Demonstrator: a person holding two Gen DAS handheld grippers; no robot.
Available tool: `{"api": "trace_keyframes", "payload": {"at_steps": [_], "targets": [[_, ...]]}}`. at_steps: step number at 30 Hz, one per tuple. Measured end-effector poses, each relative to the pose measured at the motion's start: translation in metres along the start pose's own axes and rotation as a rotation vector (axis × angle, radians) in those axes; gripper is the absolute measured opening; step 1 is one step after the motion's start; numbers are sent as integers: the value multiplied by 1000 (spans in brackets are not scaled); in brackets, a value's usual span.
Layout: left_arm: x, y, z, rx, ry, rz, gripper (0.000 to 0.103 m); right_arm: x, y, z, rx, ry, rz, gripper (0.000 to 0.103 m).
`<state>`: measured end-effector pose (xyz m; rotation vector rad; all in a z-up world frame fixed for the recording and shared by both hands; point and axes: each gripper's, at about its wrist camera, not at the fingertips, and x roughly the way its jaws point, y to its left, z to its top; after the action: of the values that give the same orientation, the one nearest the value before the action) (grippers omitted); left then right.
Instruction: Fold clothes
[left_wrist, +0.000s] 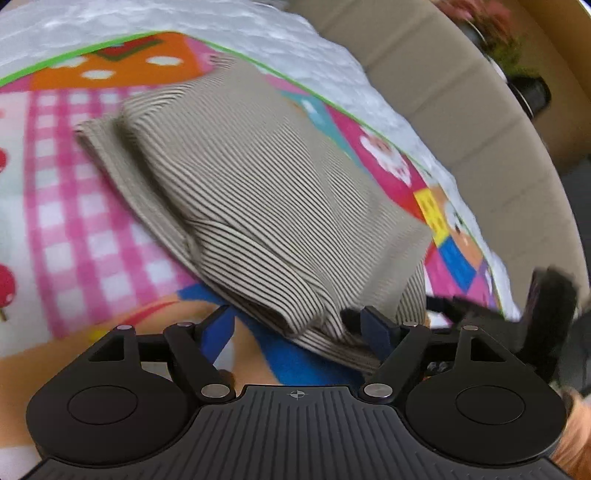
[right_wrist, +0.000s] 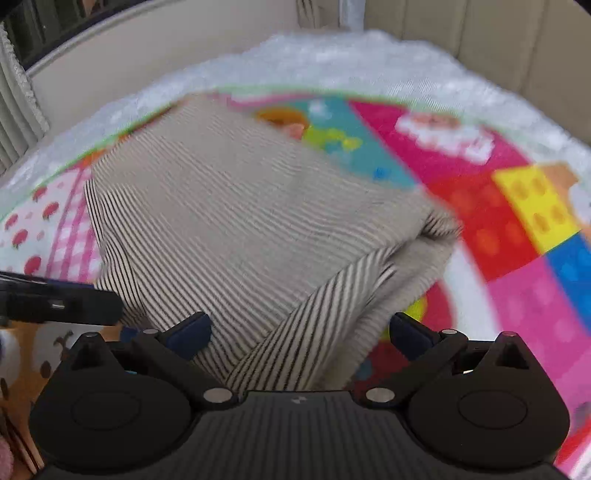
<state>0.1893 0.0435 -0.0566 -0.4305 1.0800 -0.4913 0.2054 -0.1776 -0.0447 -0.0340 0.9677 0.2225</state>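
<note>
A beige garment with thin dark stripes (left_wrist: 258, 206) lies folded in a thick bundle on a colourful play mat (left_wrist: 74, 206). My left gripper (left_wrist: 299, 328) is open, its blue-padded fingers wide apart over the bundle's near edge. My right gripper (right_wrist: 299, 330) is open too, its fingers spread either side of the garment's (right_wrist: 240, 229) near folded corner. The right gripper also shows at the right edge of the left wrist view (left_wrist: 543, 314). The left gripper shows at the left edge of the right wrist view (right_wrist: 59, 302).
The mat (right_wrist: 498, 221) lies on a white fluffy blanket (right_wrist: 332, 59) over a beige sofa (left_wrist: 461, 122). A potted plant (left_wrist: 517, 62) stands beyond the sofa back. The sofa back and armrest (right_wrist: 129, 48) rise close behind the blanket.
</note>
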Motion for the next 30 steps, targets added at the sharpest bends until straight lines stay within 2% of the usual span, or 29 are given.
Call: {"api": "trace_keyframes", "payload": {"at_steps": [4, 6, 9, 12, 14, 16, 18, 21, 26, 30], "targets": [[7, 11, 5, -25, -21, 36, 77, -28, -10, 16, -39, -147, -46, 103], [8, 17, 10, -40, -43, 46, 76, -30, -18, 30, -27, -181, -79, 103], [9, 22, 18, -43, -80, 73, 76, -15, -21, 48, -29, -150, -151, 103], [7, 29, 28, -43, -113, 100, 75, 9, -18, 53, -101, -125, -258, 103], [5, 35, 34, -48, -133, 116, 75, 25, -19, 50, -145, -106, -298, 103], [2, 39, 39, -45, -153, 136, 76, 36, -23, 47, -153, -87, -297, 103], [-1, 44, 43, -43, -169, 154, 76, 36, -29, 43, -99, -68, -273, 103], [-2, 52, 50, -71, -177, 142, 77, 37, -31, 42, -62, -12, -216, 103], [0, 54, 58, -57, -208, 152, 77, 23, -4, 22, -139, 50, -162, 103], [-8, 51, 55, -77, -204, 141, 79, 5, 18, 21, -245, 17, -142, 103]]}}
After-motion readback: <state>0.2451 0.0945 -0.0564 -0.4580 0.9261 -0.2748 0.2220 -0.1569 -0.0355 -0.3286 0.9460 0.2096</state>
